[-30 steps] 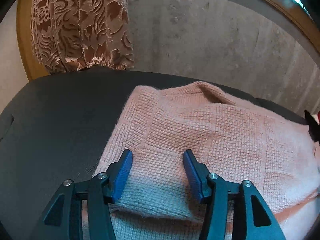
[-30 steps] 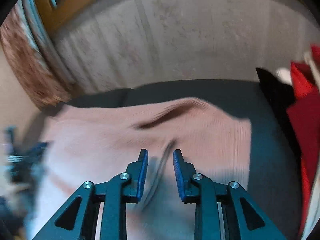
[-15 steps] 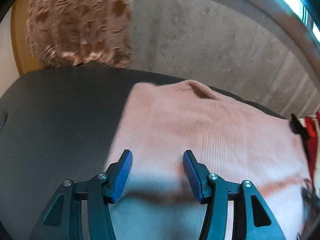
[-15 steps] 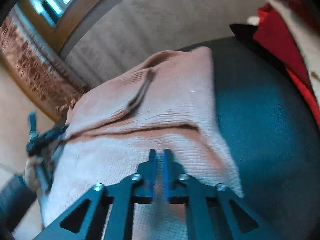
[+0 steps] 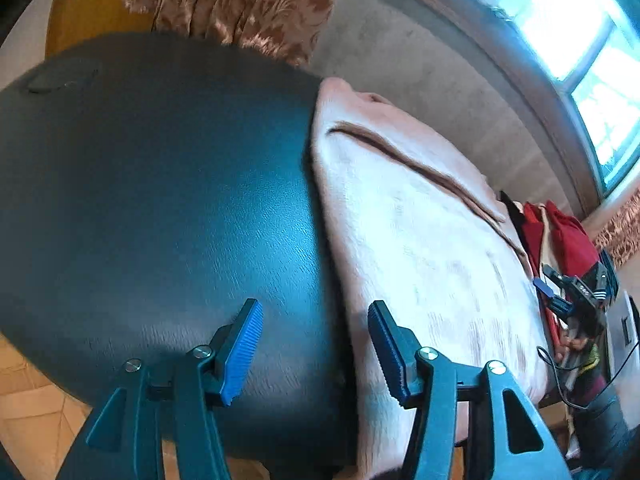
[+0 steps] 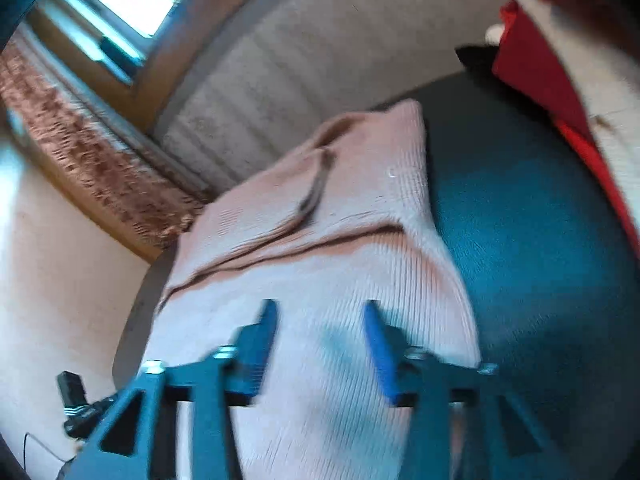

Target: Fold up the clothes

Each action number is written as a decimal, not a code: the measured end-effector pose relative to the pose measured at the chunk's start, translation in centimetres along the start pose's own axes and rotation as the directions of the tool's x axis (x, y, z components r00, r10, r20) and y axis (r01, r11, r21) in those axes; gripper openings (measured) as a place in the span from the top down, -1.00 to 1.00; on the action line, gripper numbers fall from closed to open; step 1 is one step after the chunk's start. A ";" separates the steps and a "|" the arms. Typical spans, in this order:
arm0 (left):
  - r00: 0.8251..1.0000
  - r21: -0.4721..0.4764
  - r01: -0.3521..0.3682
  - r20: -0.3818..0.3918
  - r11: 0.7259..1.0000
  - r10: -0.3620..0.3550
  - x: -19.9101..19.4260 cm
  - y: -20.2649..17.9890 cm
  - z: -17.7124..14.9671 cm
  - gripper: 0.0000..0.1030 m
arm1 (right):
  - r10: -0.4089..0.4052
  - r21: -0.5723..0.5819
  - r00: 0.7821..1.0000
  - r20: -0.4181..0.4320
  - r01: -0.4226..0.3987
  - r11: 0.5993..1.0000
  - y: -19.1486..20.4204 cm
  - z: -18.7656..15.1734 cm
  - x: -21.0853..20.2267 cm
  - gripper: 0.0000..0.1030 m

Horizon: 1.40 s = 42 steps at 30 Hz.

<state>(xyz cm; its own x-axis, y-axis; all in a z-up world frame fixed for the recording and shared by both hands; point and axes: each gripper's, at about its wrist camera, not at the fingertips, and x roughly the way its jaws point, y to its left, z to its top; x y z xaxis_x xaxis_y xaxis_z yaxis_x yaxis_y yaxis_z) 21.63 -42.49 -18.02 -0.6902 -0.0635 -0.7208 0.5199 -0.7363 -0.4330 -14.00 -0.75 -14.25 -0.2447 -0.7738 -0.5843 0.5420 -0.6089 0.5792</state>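
Observation:
A pink knitted sweater [image 5: 420,240] lies folded on a dark round table [image 5: 160,200]; it also fills the middle of the right wrist view [image 6: 340,240]. My left gripper [image 5: 316,348] is open and empty above the sweater's left edge, one finger over the bare table. My right gripper [image 6: 320,344] is open over the sweater's near part, with nothing between its fingers; this view is blurred. In the left wrist view the right gripper [image 5: 576,292] shows at the far right, past the sweater.
A pile of red and white clothes [image 6: 560,72] lies at the right of the table, with a dark piece by it. A patterned brown curtain [image 5: 240,4] and a grey wall [image 5: 420,64] stand behind. Tiled floor [image 5: 36,408] shows below the table's edge.
The right gripper was shut half a second ago and has opened. The left gripper swung left, off the sweater's middle to its left edge. The sweater now lies folded narrower.

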 end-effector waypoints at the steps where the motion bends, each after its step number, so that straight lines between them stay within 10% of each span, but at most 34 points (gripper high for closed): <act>1: 1.000 -0.008 0.012 0.003 1.000 -0.012 0.1 -0.2 -0.3 -0.10 | -0.003 -0.002 1.000 -0.002 0.003 1.000 -0.1 -0.7 -1.2 -0.05; 9: 0.999 0.064 0.027 0.020 0.998 -0.028 1.8 -3.8 -1.3 -0.17 | -0.024 0.120 0.999 -0.026 0.027 0.992 -5.6 -6.9 -8.2 -0.29; 21: 0.999 -0.022 0.043 -0.016 0.999 -0.044 1.4 -5.0 -2.5 -0.21 | 0.246 0.008 0.959 -0.139 -0.247 0.969 -1.5 -11.2 -5.9 -0.43; 26: 0.999 0.074 0.004 -0.044 0.997 -0.001 1.6 -6.6 -2.6 0.41 | 0.207 -0.064 0.962 -0.180 -0.221 0.973 -0.4 -11.7 -5.6 -0.43; 31: 0.999 0.090 0.008 -0.034 0.996 -0.005 1.7 -6.6 -2.9 0.50 | 0.190 -0.036 0.961 -0.200 -0.201 0.979 -1.3 -12.7 -7.2 -0.42; 37: 1.000 0.098 0.013 -0.027 0.995 -0.011 2.0 -6.7 -3.0 0.29 | 0.103 -0.042 0.979 -0.177 -0.112 0.993 -1.9 -12.8 -7.0 0.57; 40: 0.999 0.128 -0.007 -0.036 0.992 0.011 2.1 -7.3 -3.0 0.21 | 0.075 -0.083 0.983 -0.170 -0.090 0.992 -1.6 -13.0 -7.0 0.62; 42: 0.998 0.158 -0.028 -0.044 0.987 0.036 2.2 -7.7 -3.0 0.50 | 0.056 -0.111 0.985 -0.164 -0.075 0.991 -1.3 -13.1 -7.0 0.55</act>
<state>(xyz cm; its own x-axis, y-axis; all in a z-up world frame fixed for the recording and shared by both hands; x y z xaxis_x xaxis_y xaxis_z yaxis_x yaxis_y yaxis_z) 17.65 -34.95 -17.91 -0.6487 -0.0602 -0.7587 0.4531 -0.8315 -0.3214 -2.50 7.77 -18.34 -0.0791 -0.7676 -0.6360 0.6446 -0.5261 0.5547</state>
